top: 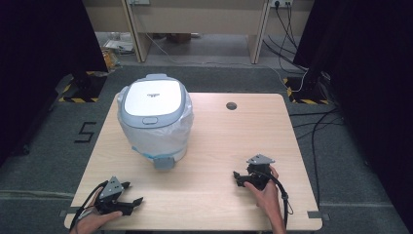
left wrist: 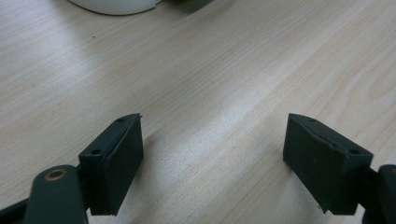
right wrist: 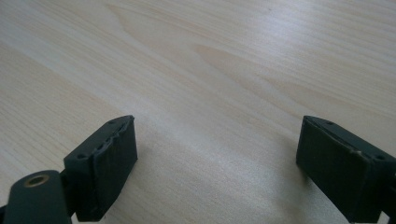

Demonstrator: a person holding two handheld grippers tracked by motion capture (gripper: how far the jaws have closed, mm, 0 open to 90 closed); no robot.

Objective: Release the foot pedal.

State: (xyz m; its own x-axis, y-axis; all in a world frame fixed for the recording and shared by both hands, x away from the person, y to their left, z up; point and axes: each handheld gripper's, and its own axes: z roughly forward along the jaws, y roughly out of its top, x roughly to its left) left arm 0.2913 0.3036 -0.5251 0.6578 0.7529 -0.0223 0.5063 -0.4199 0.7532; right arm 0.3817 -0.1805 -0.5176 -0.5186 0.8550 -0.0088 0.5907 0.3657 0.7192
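Resting open and empty on the table [top: 219, 146], the left gripper [top: 130, 193] and right gripper [top: 235, 177] should approach the lidded bin [top: 155, 117] at eleven o'clock squarely, avoiding its loose liner.

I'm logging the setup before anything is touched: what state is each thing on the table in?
Pedal bin: upright, near the table's far left.
Bin lid: closed.
Bin liner: fitted, folded out over the bin's body under the lid.
Foot pedal: facing the person, nothing on it.
Left gripper: open, nothing between its jaws, low over the table.
Right gripper: open, nothing between its jaws.
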